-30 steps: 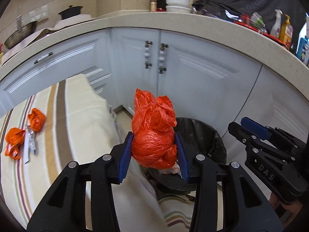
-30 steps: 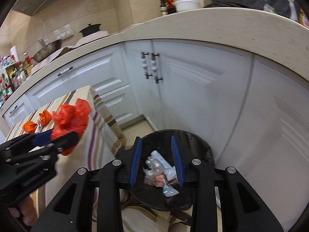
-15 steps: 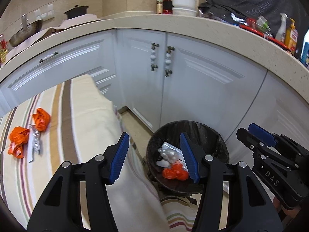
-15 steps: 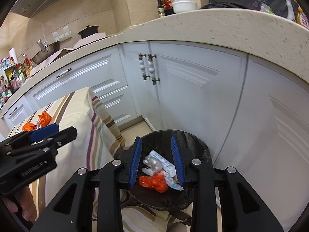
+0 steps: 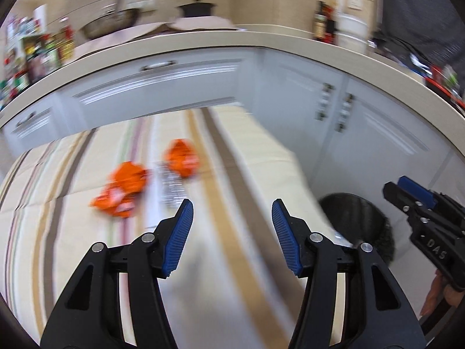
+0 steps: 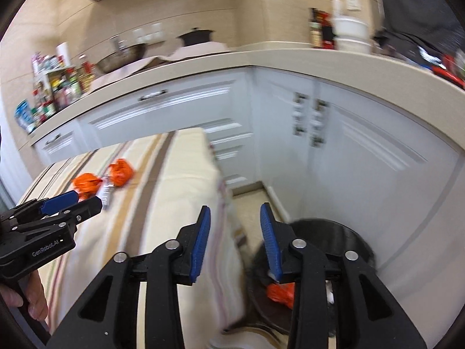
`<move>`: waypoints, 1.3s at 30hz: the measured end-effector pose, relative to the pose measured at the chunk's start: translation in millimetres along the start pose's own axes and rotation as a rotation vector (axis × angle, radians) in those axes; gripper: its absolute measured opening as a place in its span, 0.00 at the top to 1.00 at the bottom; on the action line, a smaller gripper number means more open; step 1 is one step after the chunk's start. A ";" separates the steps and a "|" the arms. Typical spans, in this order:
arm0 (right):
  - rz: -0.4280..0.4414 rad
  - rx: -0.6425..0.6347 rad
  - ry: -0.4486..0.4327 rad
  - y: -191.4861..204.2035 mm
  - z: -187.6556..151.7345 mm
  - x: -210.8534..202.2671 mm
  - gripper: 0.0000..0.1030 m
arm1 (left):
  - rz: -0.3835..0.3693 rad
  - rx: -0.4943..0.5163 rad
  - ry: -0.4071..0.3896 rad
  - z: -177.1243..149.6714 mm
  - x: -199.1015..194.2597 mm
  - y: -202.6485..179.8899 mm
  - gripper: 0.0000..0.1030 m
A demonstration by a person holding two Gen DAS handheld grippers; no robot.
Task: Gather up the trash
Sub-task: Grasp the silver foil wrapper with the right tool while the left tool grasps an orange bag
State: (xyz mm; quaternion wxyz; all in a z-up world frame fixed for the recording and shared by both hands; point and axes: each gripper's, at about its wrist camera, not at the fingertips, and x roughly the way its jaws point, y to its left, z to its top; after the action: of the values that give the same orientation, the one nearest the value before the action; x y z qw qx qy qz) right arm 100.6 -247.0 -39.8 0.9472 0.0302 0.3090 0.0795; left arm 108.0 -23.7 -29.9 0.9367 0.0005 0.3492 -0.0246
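Two crumpled orange wrappers and a silver wrapper lie on the striped tablecloth, blurred by motion. My left gripper hangs open over the cloth, short of them, with nothing between its blue pads. To the right, my right gripper is over the table edge and the black bin; its jaws are opening and hold nothing. An orange bag lies inside the bin. The right wrist view also shows the left gripper near the wrappers.
White cabinets curve round behind the table and bin under a beige counter carrying a pot, bowls and bottles. A strip of floor runs between table and cabinets. A hand holds the left gripper.
My left gripper let go of the orange bag, which now lies in the bin. Both grippers have swung left from the bin toward the table, and the right jaws stand a little wider.
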 end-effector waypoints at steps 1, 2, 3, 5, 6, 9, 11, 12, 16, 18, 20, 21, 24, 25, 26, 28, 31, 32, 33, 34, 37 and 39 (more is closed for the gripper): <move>0.014 -0.012 0.001 7.9 2.2 3.5 0.61 | 0.021 -0.019 0.000 -0.3 -0.6 13.7 0.46; 0.029 -0.024 0.004 15.8 4.4 7.2 0.60 | 0.037 -0.034 0.000 -0.7 -1.0 24.2 0.46; 0.047 -0.040 0.007 26.5 8.0 13.0 0.59 | 0.055 -0.052 -0.001 -0.9 -1.4 36.5 0.43; 0.072 -0.062 0.015 41.6 12.0 21.1 0.58 | 0.092 -0.087 -0.004 -2.1 -3.0 59.6 0.41; 0.084 -0.073 0.021 49.5 14.6 26.2 0.58 | 0.107 -0.103 -0.004 -2.7 -3.5 70.3 0.41; 0.108 -0.103 0.039 70.7 21.1 40.5 0.57 | 0.150 -0.146 -0.008 -4.7 -5.8 99.6 0.41; 0.125 -0.119 0.051 84.1 22.8 48.0 0.55 | 0.174 -0.172 -0.008 -6.7 -7.2 117.1 0.41; 0.132 -0.126 0.056 89.8 23.0 50.7 0.55 | 0.182 -0.181 -0.008 -6.8 -7.5 123.2 0.41; 0.168 -0.171 0.095 119.1 21.2 68.9 0.55 | 0.204 -0.214 0.000 -10.6 -6.1 145.1 0.40; 0.182 -0.192 0.115 133.7 19.4 77.2 0.55 | 0.205 -0.227 0.008 -13.3 -4.4 153.5 0.40; 0.191 -0.206 0.129 143.2 18.1 83.4 0.55 | 0.203 -0.235 0.017 -16.3 -2.8 159.9 0.40; 0.195 -0.212 0.136 147.4 17.6 86.4 0.55 | 0.203 -0.238 0.020 -17.5 -2.2 162.2 0.40; 0.201 -0.233 0.165 158.7 16.5 96.4 0.55 | 0.199 -0.249 0.029 -19.0 0.6 169.9 0.40; 0.201 -0.240 0.174 162.0 15.7 99.3 0.55 | 0.199 -0.253 0.030 -19.2 1.3 172.0 0.40; 0.200 -0.247 0.184 164.8 14.9 102.3 0.55 | 0.199 -0.256 0.031 -19.3 2.3 173.0 0.39; 0.193 -0.253 0.204 168.8 14.1 108.9 0.55 | 0.192 -0.259 0.037 -19.5 4.2 175.8 0.38; 0.186 -0.255 0.230 171.9 12.7 116.7 0.55 | 0.180 -0.253 0.043 -19.7 6.5 176.4 0.35; 0.186 -0.255 0.243 172.3 12.3 119.2 0.56 | 0.176 -0.249 0.045 -19.6 7.7 175.5 0.35; 0.195 -0.255 0.259 172.9 11.8 121.6 0.60 | 0.170 -0.244 0.047 -19.4 8.8 174.4 0.35; 0.203 -0.255 0.265 174.0 12.0 122.9 0.64 | 0.164 -0.240 0.049 -19.2 9.5 172.8 0.34; 0.221 -0.267 0.278 177.8 11.6 124.6 0.81 | 0.140 -0.221 0.053 -17.6 11.7 167.4 0.32; 0.234 -0.283 0.285 181.1 10.0 124.0 0.85 | 0.131 -0.209 0.045 -16.4 11.5 163.2 0.29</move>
State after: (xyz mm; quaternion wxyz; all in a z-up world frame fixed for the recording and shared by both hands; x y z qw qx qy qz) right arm 181.3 -47.6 -84.5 0.8731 -0.0787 0.4200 0.2348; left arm 113.6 139.1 -52.5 0.9232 -0.0740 0.3700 0.0732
